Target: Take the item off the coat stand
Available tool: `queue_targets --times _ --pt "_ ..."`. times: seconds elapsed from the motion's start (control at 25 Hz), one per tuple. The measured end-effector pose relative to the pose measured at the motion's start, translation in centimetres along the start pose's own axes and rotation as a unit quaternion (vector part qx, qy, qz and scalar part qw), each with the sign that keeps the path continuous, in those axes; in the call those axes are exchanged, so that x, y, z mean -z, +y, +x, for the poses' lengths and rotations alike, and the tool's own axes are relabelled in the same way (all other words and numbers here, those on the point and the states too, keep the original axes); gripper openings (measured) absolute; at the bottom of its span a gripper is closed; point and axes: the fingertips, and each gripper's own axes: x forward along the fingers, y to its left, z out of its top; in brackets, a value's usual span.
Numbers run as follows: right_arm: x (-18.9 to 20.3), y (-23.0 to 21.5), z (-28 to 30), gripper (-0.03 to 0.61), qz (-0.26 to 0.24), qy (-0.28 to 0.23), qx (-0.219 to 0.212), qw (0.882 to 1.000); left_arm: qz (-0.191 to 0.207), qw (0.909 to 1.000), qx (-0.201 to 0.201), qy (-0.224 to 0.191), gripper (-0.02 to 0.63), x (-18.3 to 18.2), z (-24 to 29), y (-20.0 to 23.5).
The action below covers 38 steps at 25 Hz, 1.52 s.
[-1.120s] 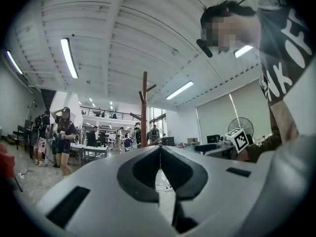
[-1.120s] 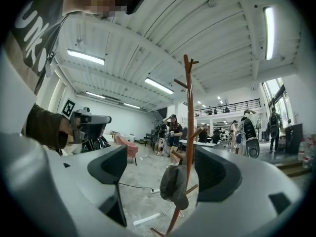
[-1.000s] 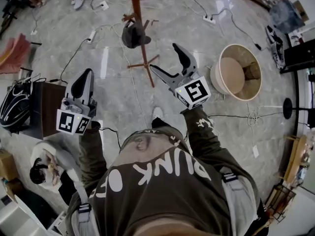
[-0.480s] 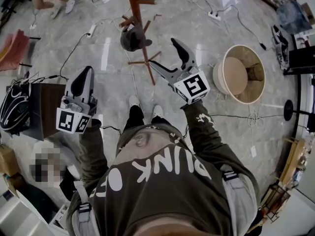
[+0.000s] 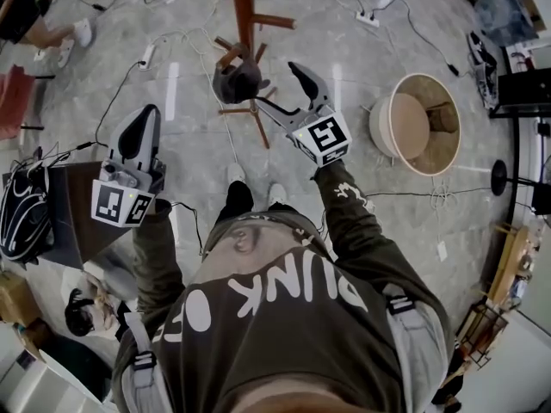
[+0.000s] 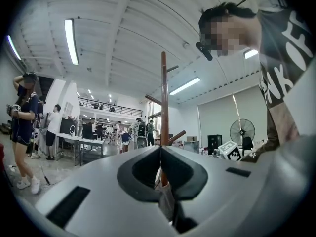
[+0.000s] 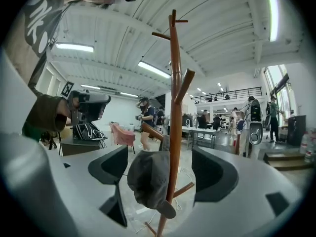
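A dark grey cap [image 5: 236, 79] hangs on a low peg of the brown wooden coat stand [image 5: 242, 7] at the top of the head view. My right gripper [image 5: 275, 85] is open just right of the cap, apart from it. In the right gripper view the cap [image 7: 149, 177] and the stand's pole [image 7: 175, 107] sit between the spread jaws of my right gripper [image 7: 161, 168], a little ahead of them. My left gripper [image 5: 145, 115] is held back at the left, shut and empty. In its own view my left gripper [image 6: 160, 150] has its jaws pressed together, with the stand's pole [image 6: 164, 93] behind them.
A round wicker basket [image 5: 419, 124] stands on the floor at the right. A dark box [image 5: 74, 193] and a black backpack [image 5: 21, 203] are at the left. Cables and power strips [image 5: 145, 56] lie round the stand's feet. People stand in the background hall.
The person has stepped closer to the stand, and my right gripper has moved forward and left up to the cap. My left gripper has hardly moved.
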Motion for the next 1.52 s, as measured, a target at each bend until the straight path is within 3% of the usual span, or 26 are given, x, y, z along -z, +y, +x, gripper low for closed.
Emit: queue_targets --times 0.36,0.48,0.68,0.84,1.12,1.52 --pt "5.6 -1.5 5.5 0.366 -0.004 0.051 -0.005 0.999 -0.007 0.9999 0.005 0.015 0.006 1.2 1.6 2.6" --pt "6.3 -1.8 6.7 0.299 -0.012 0.055 -0.005 0.998 -0.01 0.9998 0.002 0.019 0.006 1.6 1.8 3.2" --pt "6.8 -1.9 7.8 0.128 -0.029 0.057 0.01 0.998 -0.012 0.9997 -0.002 0.022 0.006 2.0 2.0 3.7" --pt "6.9 -2.6 8.2 0.053 -0.033 0.057 0.027 0.997 -0.012 0.9996 -0.006 0.023 0.006 2.1 2.2 3.9" --pt "6.1 -2.7 8.1 0.04 -0.021 0.048 0.033 0.998 -0.013 0.9996 -0.009 0.024 0.006 2.2 1.8 4.1" --pt "0.9 -2.1 5.8 0.032 -0.023 0.001 0.036 0.999 -0.009 0.9998 -0.001 0.015 0.006 1.5 1.4 2.6"
